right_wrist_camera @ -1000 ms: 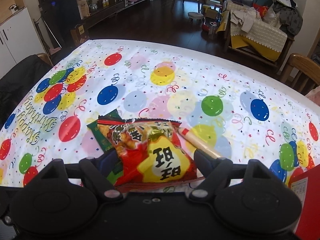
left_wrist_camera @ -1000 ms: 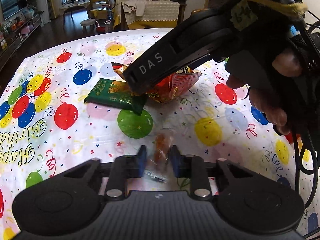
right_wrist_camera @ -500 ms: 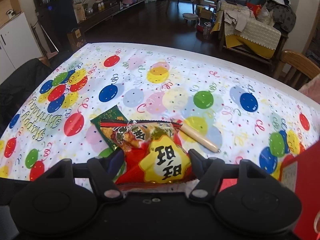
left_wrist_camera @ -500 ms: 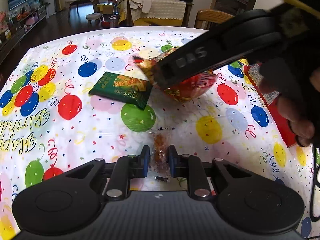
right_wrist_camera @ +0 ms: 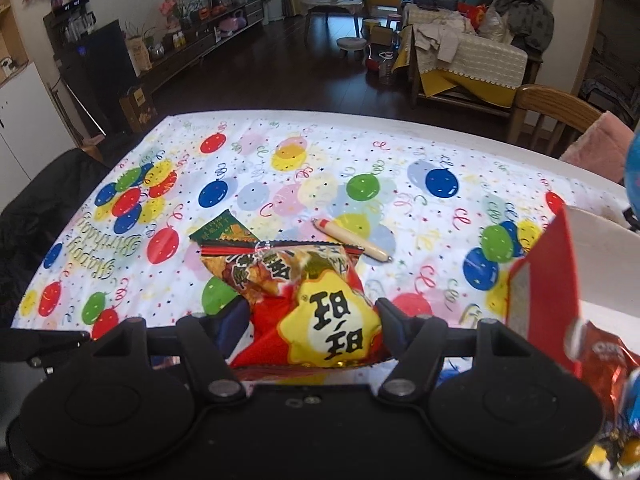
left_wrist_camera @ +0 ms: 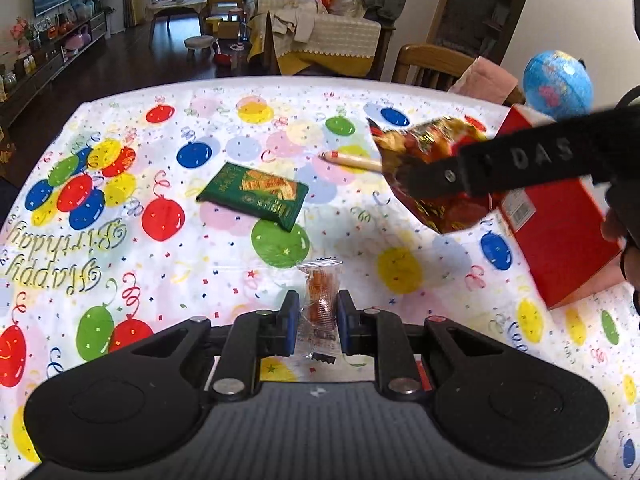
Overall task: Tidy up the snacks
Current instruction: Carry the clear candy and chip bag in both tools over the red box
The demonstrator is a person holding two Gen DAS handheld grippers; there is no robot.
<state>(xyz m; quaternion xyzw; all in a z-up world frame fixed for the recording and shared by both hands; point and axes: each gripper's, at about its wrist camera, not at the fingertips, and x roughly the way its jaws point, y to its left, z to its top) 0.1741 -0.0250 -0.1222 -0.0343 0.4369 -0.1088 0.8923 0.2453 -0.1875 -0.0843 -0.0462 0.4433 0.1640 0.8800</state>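
Observation:
My left gripper is shut on a small clear packet with an orange snack, held just above the balloon tablecloth. My right gripper is shut on a red and yellow chip bag, its pads pressing both sides. In the left wrist view that chip bag hangs in the air beside a red box, with a black finger across it. A green packet and a tan sausage stick lie flat mid-table.
The red box stands open at the right, with shiny wrappers inside. A blue globe and a wooden chair are beyond the far right edge. A dark jacket hangs at the left edge.
The right gripper lifted the chip bag off the table and carried it right, next to the red box. The left fingers tightened on the small packet and raised it slightly.

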